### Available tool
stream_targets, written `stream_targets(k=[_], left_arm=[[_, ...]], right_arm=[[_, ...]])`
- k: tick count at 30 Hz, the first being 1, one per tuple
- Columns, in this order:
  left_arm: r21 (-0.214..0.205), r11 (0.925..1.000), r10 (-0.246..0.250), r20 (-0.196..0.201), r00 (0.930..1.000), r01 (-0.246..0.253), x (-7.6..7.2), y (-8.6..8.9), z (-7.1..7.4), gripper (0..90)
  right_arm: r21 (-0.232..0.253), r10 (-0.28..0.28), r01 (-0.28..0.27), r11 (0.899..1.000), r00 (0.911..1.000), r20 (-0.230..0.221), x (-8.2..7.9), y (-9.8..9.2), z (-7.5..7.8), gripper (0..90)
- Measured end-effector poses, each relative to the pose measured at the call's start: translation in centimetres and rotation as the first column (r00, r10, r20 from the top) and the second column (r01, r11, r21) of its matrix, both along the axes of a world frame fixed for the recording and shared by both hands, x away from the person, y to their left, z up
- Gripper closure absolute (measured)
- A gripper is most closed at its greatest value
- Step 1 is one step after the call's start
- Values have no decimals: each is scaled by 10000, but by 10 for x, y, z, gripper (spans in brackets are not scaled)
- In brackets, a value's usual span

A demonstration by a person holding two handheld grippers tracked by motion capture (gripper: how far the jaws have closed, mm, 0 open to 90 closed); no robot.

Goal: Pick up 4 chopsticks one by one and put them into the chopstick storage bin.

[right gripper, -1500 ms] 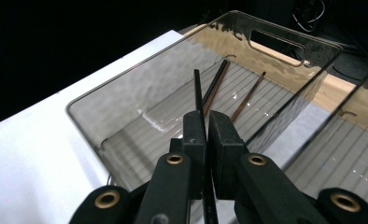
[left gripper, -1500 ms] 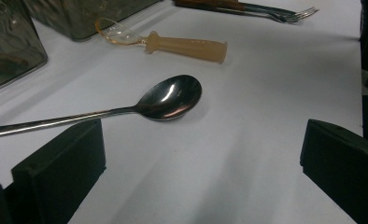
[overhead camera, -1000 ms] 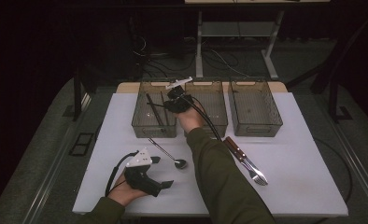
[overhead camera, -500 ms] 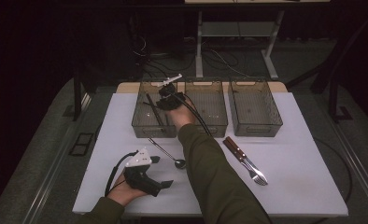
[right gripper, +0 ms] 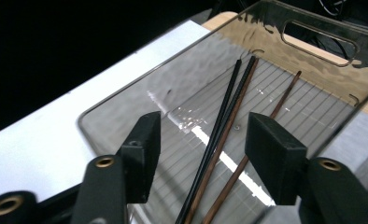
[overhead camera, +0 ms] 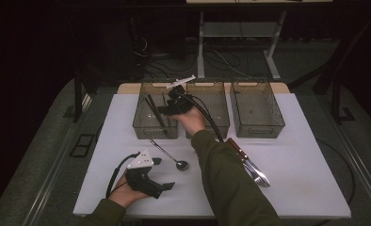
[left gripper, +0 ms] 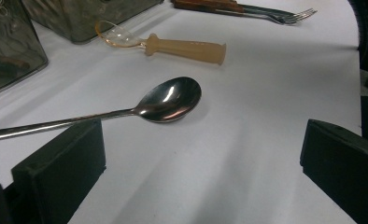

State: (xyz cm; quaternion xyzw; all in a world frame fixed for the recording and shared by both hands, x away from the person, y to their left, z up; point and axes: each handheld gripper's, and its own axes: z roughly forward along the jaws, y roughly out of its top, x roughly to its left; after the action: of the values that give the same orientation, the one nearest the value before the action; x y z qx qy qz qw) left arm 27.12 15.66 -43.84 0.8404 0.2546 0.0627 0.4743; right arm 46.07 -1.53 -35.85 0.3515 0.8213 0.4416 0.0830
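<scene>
High view first: looking down on a white table (overhead camera: 306,165), with three clear bins in a row along its far edge: left bin (overhead camera: 148,132), middle bin (overhead camera: 216,108), right bin (overhead camera: 256,106).

Next in size, the grippers. Right gripper (overhead camera: 167,109) held in a hand over the left bin, pointing down into it. In the right gripper view (right gripper: 208,140), jaws apart, having just been opening, pads pressing on nothing: a released grip, with the chopsticks below and between the jaws but lying free on the bin floor. Left gripper (overhead camera: 163,173) resting low at the near left of the table, in the other hand. In the left gripper view (left gripper: 201,172), jaws spread wide, grasping nothing, bare table between them.

Then the cutlery. Knife and fork (overhead camera: 249,162) lying together right of the sleeve, well apart from both grippers. Steel spoon (overhead camera: 167,154) flat on the table between the left bin and the left gripper, bowl toward the gripper. In the left gripper view (left gripper: 170,100), bowl just beyond the jaws, handle running off past the left-hand jaw; touching or not, cannot tell. Amber spoon (left gripper: 187,49) beyond it, beside a bin wall.

Smallest, the chopsticks (right gripper: 219,140): thin dark sticks lying lengthwise in the left bin (right gripper: 313,28), two close together, a brown one a little to the side.
</scene>
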Motion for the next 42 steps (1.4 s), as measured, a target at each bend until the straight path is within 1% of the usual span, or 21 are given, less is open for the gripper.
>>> stream_targets(k=[3, 5, 7, 9, 11, 14, 15, 16, 21, 27, 29, 31, 33, 36, 39, 42], left_arm=[[-69, 10000, 29, -17, 10000, -29, 0, 0, 0, 0], [-4, 10000, 11, -5, 10000, -11, 0, 0, 0, 0], [56, 10000, -5, -6, 10000, 6, 0, 0, 0, 0], [43, 10000, 11, -27, 10000, -11, 1, -1, -1, 0], [71, 10000, 4, -17, 10000, -4, 1, -1, -1, 0], [30, 10000, 65, -51, 10000, -65, 0, -1, -2, 0], [53, 10000, 59, -30, 10000, -58, 1, -1, -2, 0], [9, 9999, 134, -147, 9998, -134, 0, -1, -2, 0], [38, 9999, 142, -171, 9998, -142, 0, -2, -2, 0], [220, 9997, 63, -125, 9999, -60, 1, -1, -2, 0], [189, 9998, 87, -135, 9999, -84, 1, -1, -2, 0], [165, 9998, 134, -180, 9997, -131, 0, -1, -3, 0], [199, 9997, 130, -136, 9998, -127, 0, -1, -3, 0], [214, 9997, 131, -128, 9998, -128, 0, -1, -2, 0], [233, 9996, 133, -133, 9998, -130, 0, -1, -3, 0], [266, 9996, 130, -150, 9998, -126, 0, -2, -3, 0]], right_arm=[[305, 66, -68, 9995, 10000, 59, -9, -12, 5, 405], [398, 159, -162, 9991, 9998, 71, -14, -21, 7, 386], [368, 191, -196, 9991, 9997, 136, -20, -30, 9, 356], [331, 251, -256, 9991, 9996, 159, -26, -38, 10, 350], [350, 390, -393, 9986, 9992, 88, -32, -48, 10, 332], [216, 464, -466, 9987, 9989, 113, -42, -61, 9, 314], [200, 460, -462, 9987, 9988, 148, -45, -65, 8, 308], [206, 433, -437, 9988, 9989, 163, -48, -69, 8, 305], [141, 500, -504, 9986, 9984, 277, -62, -91, 5, 301], [306, 541, -548, 9980, 9983, 225, -77, -115, 1, 301], [326, 571, -581, 9978, 9979, 295, -82, -122, 0, 301], [466, 634, -651, 9968, 9973, 363, -87, -129, -1, 301], [568, 674, -690, 9960, 9973, 289, -93, -135, -2, 300], [532, 708, -726, 9959, 9969, 352, -101, -145, -7, 300], [732, 758, -776, 9943, 9968, 267, -109, -156, -13, 299], [944, 589, -619, 9936, 9977, 345, -117, -169, -18, 288]])
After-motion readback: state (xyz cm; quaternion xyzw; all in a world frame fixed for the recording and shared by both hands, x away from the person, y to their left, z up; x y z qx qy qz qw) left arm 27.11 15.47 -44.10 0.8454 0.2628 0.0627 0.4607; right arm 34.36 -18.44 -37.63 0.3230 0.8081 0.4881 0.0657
